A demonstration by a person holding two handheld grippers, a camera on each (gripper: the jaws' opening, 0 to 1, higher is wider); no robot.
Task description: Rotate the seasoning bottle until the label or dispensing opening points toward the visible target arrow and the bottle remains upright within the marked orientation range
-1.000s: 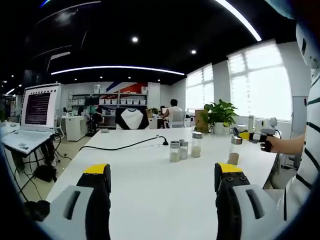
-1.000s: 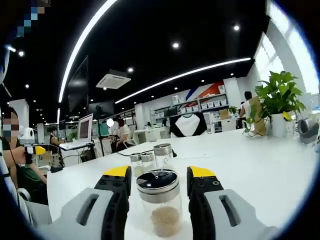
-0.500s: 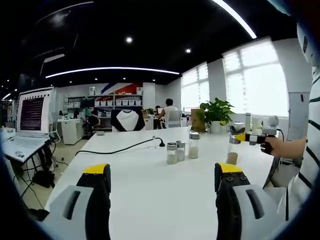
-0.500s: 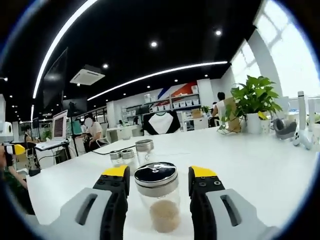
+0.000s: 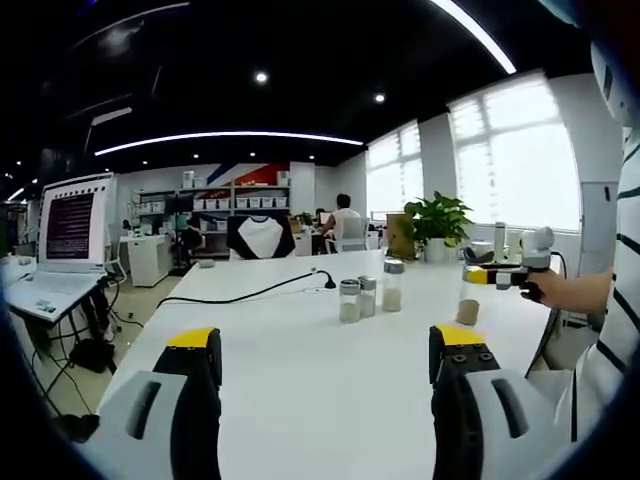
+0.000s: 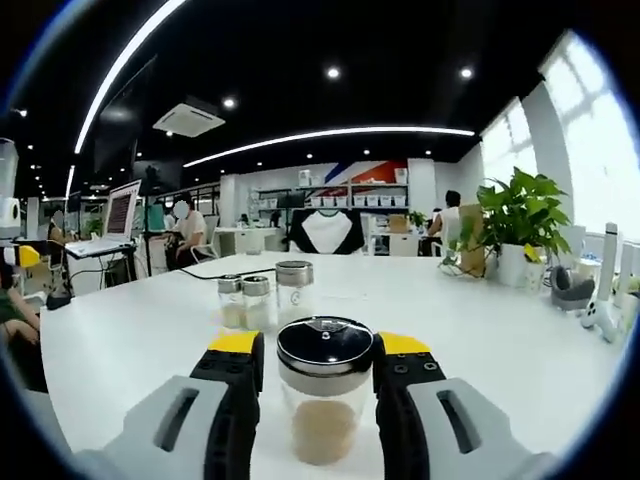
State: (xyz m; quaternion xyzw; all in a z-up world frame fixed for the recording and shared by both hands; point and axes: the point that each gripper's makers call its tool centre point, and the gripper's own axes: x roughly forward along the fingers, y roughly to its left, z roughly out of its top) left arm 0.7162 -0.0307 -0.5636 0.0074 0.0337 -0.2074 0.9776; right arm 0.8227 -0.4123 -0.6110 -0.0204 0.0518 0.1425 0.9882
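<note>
Both right gripper (image 6: pixel 316 352) jaws clamp the seasoning bottle (image 6: pixel 324 400) upright

We note: black ceiling (image 5: pixel 250 40), strip lights | bright windows (image 5: pixel 515 160) at right | white table (image 5: pixel 300 350) | shelving (image 6: pixel 350 200) on far wall

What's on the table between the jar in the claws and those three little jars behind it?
Nothing: in the right gripper view, bare white table separates the held jar from the three jars.
</note>
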